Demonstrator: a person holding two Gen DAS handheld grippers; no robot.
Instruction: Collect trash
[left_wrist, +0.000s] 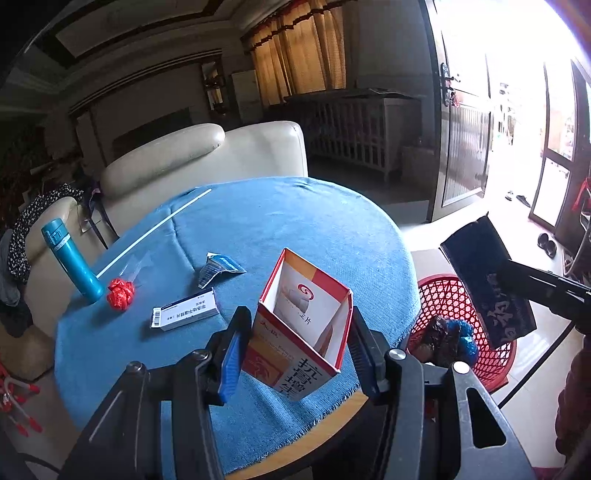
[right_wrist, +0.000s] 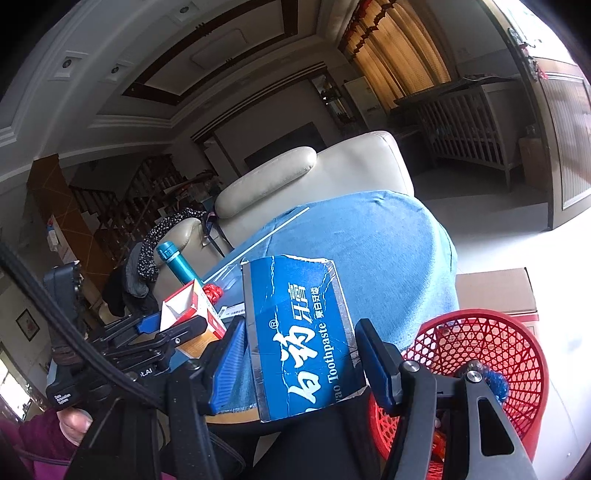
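You're midway — your left gripper clamps the open red-and-white carton and your right gripper the blue toothpaste box, neither yet in the red basket that already holds scraps, while the small medicine box, torn sachet and red wrapper wait on the blue-clothed table.

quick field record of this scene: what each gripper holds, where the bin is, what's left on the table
left gripper: shut on red and white box
right gripper: shut on blue toothpaste box
bin: red basket on floor beside table, some trash inside
on table: small white box, torn blue packet, red wrapper, teal bottle, white stick
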